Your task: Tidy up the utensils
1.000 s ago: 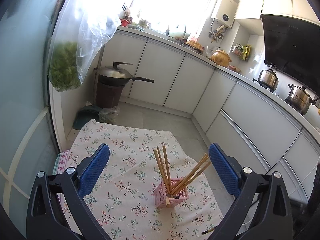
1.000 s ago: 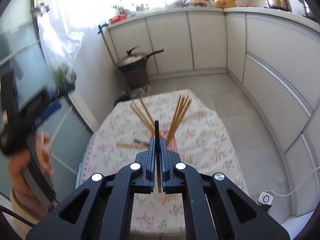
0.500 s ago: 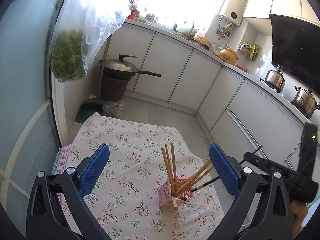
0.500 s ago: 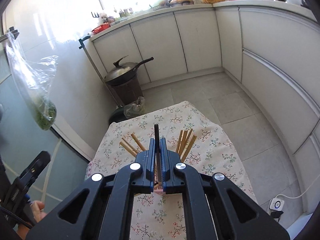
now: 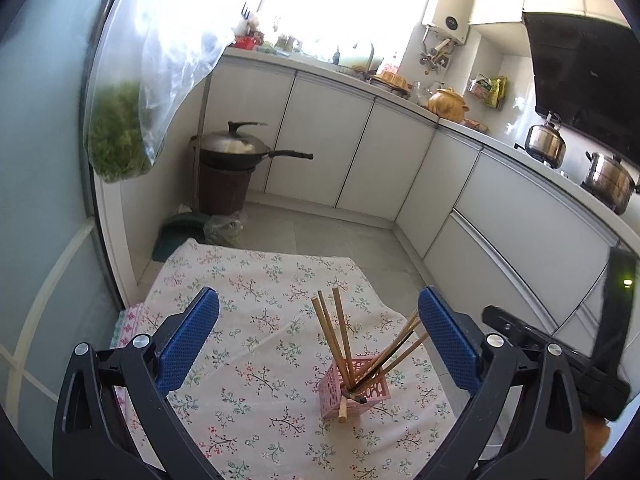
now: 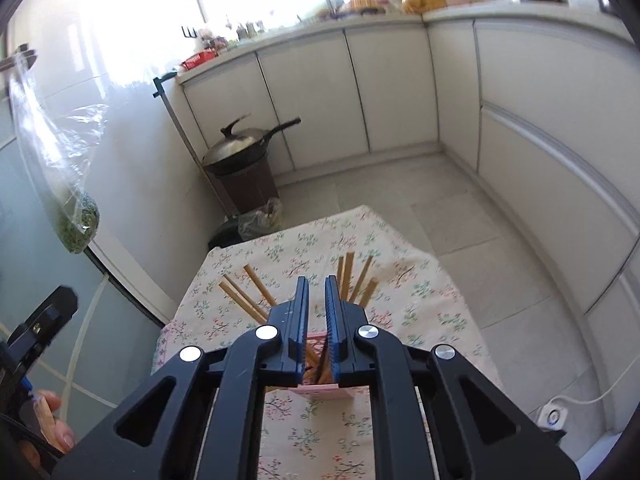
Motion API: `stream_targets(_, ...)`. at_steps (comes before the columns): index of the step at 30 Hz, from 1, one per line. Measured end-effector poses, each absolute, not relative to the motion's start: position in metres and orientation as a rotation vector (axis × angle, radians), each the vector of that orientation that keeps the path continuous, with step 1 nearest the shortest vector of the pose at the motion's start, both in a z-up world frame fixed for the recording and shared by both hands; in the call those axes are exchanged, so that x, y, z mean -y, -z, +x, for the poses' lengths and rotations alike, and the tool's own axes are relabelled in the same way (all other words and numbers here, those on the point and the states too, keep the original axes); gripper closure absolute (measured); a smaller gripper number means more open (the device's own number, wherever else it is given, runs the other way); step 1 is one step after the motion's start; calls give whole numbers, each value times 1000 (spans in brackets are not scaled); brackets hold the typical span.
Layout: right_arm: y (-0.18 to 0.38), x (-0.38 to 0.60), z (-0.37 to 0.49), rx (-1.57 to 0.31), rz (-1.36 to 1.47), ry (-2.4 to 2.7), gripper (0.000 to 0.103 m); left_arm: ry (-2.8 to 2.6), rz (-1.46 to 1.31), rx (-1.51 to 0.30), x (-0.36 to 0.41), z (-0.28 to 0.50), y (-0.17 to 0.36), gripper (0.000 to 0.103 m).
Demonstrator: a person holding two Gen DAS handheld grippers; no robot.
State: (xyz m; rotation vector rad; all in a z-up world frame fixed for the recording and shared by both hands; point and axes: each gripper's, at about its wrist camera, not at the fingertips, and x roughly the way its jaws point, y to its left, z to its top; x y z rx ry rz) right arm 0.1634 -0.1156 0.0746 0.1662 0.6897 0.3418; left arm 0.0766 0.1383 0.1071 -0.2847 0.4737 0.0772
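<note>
The floral-printed tablecloth (image 5: 256, 344) was seen bearing a pink perforated plastic holder (image 5: 354, 390), light wooden chopsticks (image 5: 334, 340) fanned upright inside. Directly above it, the right gripper (image 6: 316, 292) had just been opening, its narrow gap empty, a dark chopstick (image 5: 386, 360) leaning in the holder below. The left gripper (image 5: 318, 340) was held wide open, farther back.

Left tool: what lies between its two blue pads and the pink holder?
Only bare floral cloth, seen in the left wrist view; the left tool stands open, short of the pink holder.

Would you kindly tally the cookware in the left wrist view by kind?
Wok: 1
Clay pot: 1
Steel pots: 2
Total: 4
</note>
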Motion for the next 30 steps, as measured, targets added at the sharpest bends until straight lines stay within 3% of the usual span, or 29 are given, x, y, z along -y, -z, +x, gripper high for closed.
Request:
stream_targets(2,-80,119,143,-632,118,-306,71,-96,-240,-448,-126,72,-111,7)
stream_targets(9,-84,143,94,-548,103,-240,49,-120,-83,-404,-86,57,-110,7)
stream_targets(11,-84,154,84,-530,124,-219,36,-101,-70,-410,-76,52,-107,7)
stream_targets(15,-79,175,65,-502,158,-167,22,-77,-62,-359,-61,35,-101,7)
stream_targets(17,-74,186,54,-488,174,-123,8,-34,-84,-309,-56,25,-99,7)
stream_targets(30,-42,227,29,-458,250,50,7,-7,-11,-362,-18,20,-72,7)
